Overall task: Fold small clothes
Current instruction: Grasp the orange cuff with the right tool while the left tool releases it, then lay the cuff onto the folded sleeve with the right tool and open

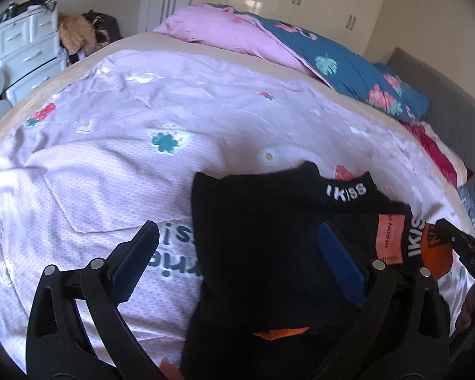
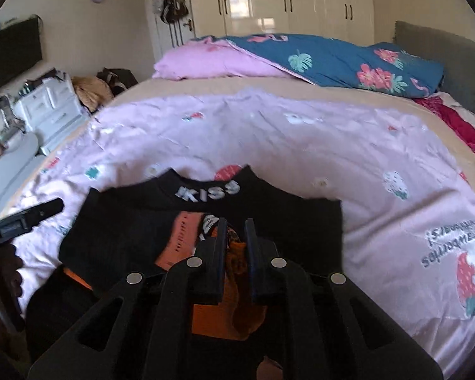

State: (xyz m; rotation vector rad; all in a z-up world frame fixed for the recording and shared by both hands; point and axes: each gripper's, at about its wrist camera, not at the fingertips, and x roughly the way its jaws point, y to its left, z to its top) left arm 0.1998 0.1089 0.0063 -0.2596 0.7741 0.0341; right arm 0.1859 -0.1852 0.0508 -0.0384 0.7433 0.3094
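Observation:
A small black garment (image 1: 262, 221) with white "IKISS" lettering and orange patches lies on a pink strawberry-print sheet (image 1: 110, 145). My left gripper (image 1: 237, 240) is open, its jaws wide apart over the garment's left part, holding nothing. In the right wrist view the same garment (image 2: 205, 218) lies in front. My right gripper (image 2: 236, 237) has its jaws close together around an orange and black fold of the garment (image 2: 237, 253). The left gripper's finger (image 2: 31, 215) shows at the left edge there.
A pink and blue flowered duvet (image 2: 300, 60) is bunched at the far end of the bed. A grey headboard (image 2: 443, 63) is at the right. White drawers (image 2: 53, 110) and piled clothes stand left of the bed. Wardrobes (image 2: 285, 3) line the back wall.

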